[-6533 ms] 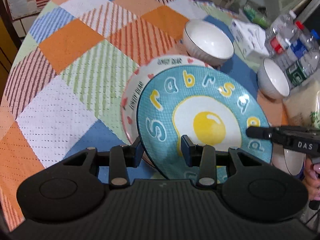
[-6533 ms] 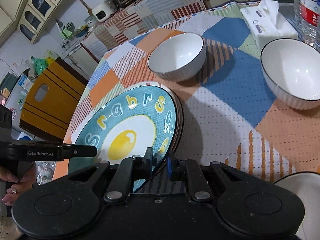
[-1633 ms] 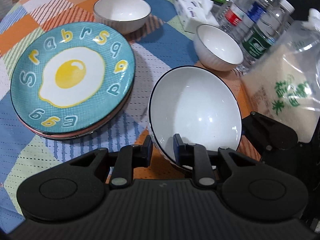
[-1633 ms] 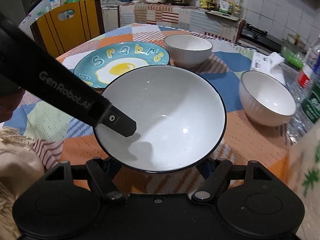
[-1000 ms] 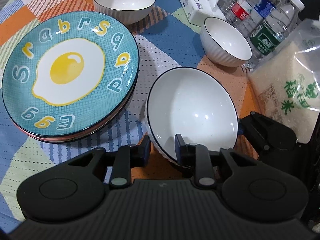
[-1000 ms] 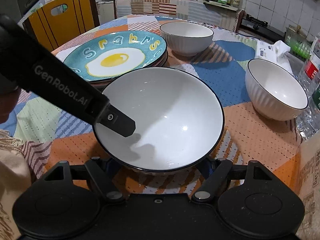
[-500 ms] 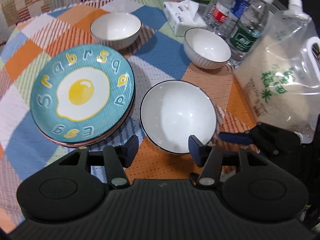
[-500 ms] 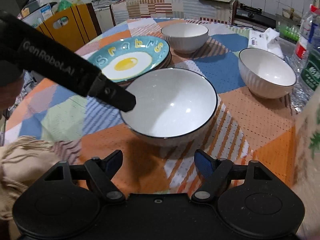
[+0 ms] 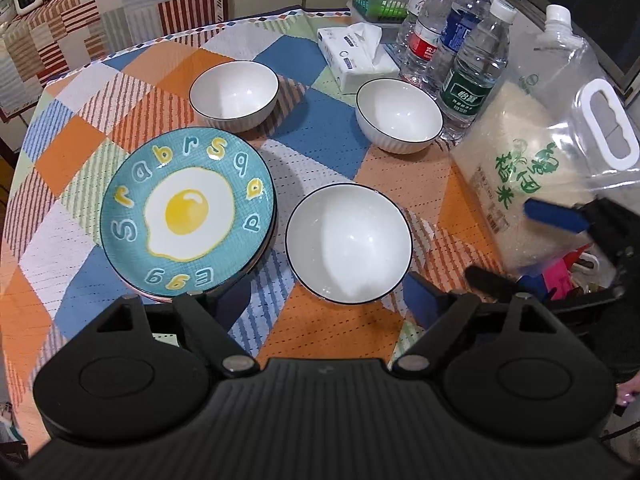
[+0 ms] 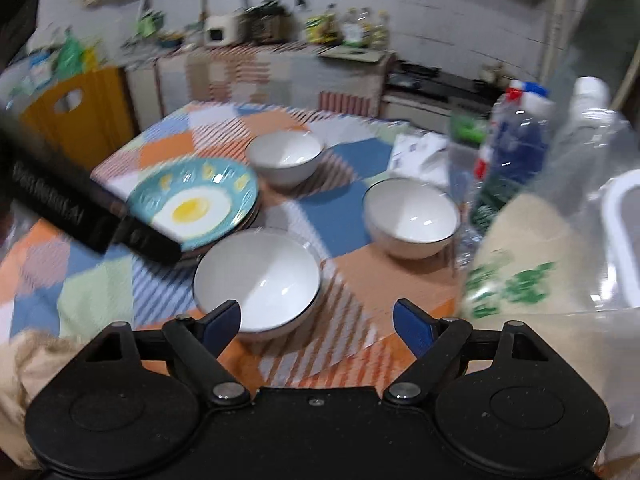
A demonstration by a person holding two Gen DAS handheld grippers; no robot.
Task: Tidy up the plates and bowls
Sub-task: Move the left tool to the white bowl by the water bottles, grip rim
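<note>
Left gripper (image 9: 326,300) and right gripper (image 10: 316,322), both spread wide and holding nothing, hover above the near white bowl (image 9: 348,243) beside the egg-pattern plate (image 9: 187,212).

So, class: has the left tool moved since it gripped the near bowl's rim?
Yes. The left tool has let go and backed away from the near bowl, toward the table's near edge.

Glossy glazed bowl (image 9: 348,242) and plate (image 9: 186,212); woven cloth (image 9: 324,136); clear plastic bottles (image 9: 472,68); matt black grippers (image 9: 326,298)
</note>
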